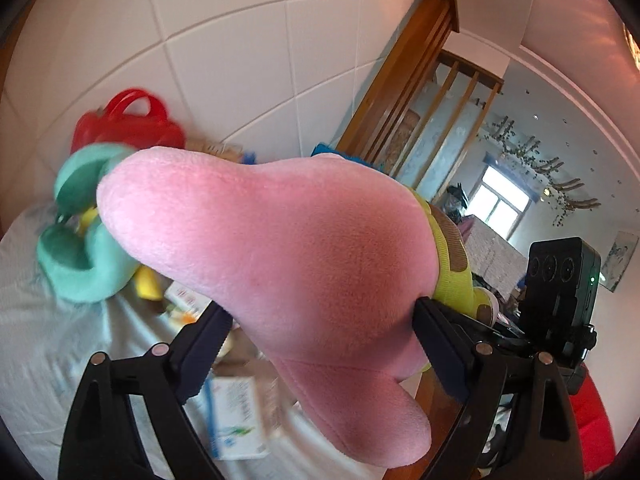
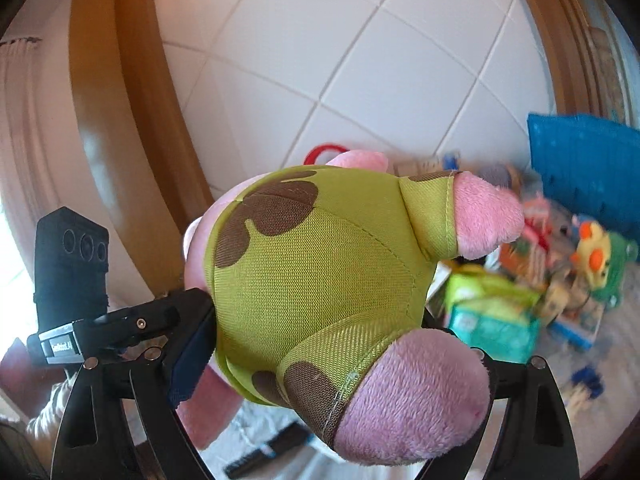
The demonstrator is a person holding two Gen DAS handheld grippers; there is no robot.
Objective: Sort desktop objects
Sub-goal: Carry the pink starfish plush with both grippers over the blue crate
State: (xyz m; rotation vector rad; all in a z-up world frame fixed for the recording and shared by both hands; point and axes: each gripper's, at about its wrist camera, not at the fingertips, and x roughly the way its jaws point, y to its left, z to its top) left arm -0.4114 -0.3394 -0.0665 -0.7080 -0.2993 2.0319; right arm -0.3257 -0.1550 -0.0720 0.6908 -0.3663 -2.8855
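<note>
Both the left gripper (image 1: 320, 332) and right gripper (image 2: 320, 344) pinch the pink plush toy (image 1: 280, 248) between widely spread jaws, its bulk blocking the view ahead, with a teal plush (image 1: 84, 224) beyond the left jaws and a blue basket (image 2: 584, 168) beyond the right.

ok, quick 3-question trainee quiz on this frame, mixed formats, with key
1. True or false: both grippers grip the same pink plush toy.
2. The right gripper clamps the toy at: A) its green shorts B) a tag C) its eyes.
3. Fill in: behind the toy, by the tiled wall, stands a red ____.

Key: 1 true; 2 A; 3 basket. The left gripper squeezes the toy's pink end.
</note>
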